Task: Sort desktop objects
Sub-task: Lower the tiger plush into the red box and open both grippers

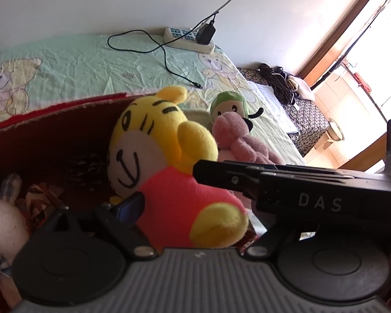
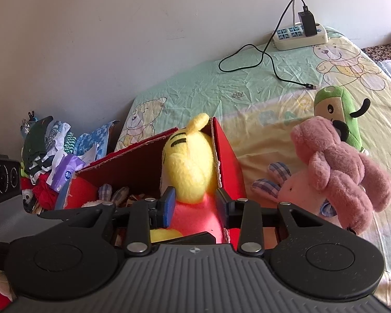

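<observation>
Where lettering can be read, only "DAS" shows, white on the black body of the right hand-held gripper (image 1: 273, 182) crossing the left wrist view. In its own view the right hand-held gripper (image 2: 195, 203) is clamped on the yellow tiger plush (image 2: 193, 167) at its coral-red torso, blue pad on one side, black finger on the other. The plush is fleecy, with black stripes and a white muzzle; it sits at the corner of the red cardboard box (image 2: 229, 161), whose cut edges are frayed. Its lower body is hidden behind the gripper housing. The left hand-held gripper (image 1: 190, 208) shows one blue-padded finger against the torso; its other finger is masked, so I cannot tell its state. On the bear-print bed sheet (image 2: 208, 91) lie a shaggy pink plush (image 2: 344, 172), a green-hooded plush (image 2: 336, 112) and a pale power strip (image 2: 299, 36).
</observation>
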Demonstrator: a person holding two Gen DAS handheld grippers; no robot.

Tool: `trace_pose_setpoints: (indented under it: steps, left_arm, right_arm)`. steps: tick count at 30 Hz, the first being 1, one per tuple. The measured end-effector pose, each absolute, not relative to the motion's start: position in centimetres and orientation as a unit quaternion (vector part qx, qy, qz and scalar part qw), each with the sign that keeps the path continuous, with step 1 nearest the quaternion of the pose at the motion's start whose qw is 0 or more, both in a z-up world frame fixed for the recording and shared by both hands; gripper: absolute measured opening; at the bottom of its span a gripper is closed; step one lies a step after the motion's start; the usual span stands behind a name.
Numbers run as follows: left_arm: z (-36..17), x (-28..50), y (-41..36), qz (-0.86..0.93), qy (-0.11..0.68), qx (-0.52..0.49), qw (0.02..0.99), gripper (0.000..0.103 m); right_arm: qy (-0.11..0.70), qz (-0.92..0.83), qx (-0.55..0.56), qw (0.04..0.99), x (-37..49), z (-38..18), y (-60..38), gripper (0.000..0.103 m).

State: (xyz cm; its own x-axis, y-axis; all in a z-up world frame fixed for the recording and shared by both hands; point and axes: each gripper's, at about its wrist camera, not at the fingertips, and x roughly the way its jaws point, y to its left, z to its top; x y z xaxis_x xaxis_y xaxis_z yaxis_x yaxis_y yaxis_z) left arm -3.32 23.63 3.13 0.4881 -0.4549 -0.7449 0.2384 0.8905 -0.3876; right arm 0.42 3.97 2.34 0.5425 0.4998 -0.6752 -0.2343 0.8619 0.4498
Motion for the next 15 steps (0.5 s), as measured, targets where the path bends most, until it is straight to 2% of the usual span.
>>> trace_pose_setpoints:
  steps: [15]
  left_arm:
    - [2.6, -3.8, 22.6, -0.180, 0.474, -0.092, 0.857, 0.088]
  right_arm:
    - [0.424, 0.196, 0.156, 0.870, -0.9, 2.0, 3.4, 0.038]
